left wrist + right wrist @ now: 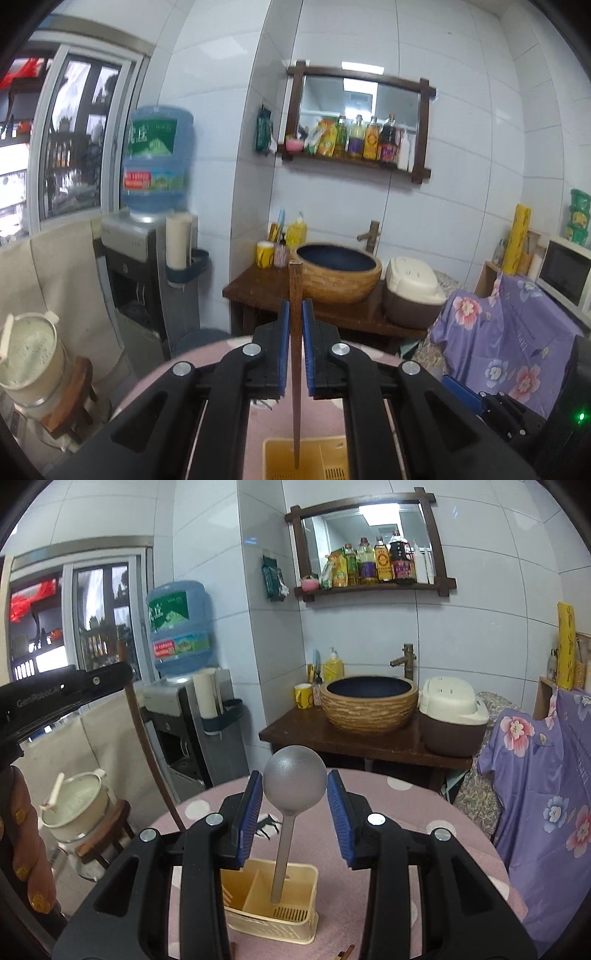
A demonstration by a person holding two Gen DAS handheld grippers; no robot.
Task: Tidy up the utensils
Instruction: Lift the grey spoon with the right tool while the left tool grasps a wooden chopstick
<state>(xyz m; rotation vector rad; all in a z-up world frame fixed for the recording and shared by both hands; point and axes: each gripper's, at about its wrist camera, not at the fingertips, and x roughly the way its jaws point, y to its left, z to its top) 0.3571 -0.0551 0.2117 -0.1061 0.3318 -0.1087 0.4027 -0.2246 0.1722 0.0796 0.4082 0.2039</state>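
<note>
Chopstick poised over holder, spoon already standing inside

The left hand-held gripper [294,314] clenches a dark wooden chopstick [295,354] above the yellow plastic utensil holder [273,904]; a tilted release could miss it. Farther, the right hand-held gripper [294,794], released, flanks the grey metal spoon [293,794] and might knock it.

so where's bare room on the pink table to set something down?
Bare pink polka-dot tablecloth lies right of and beyond the yellow plastic utensil caddy. The caddy's left compartment is empty; the right one holds the grey metal ladle. Crowded near the front edge.
</note>
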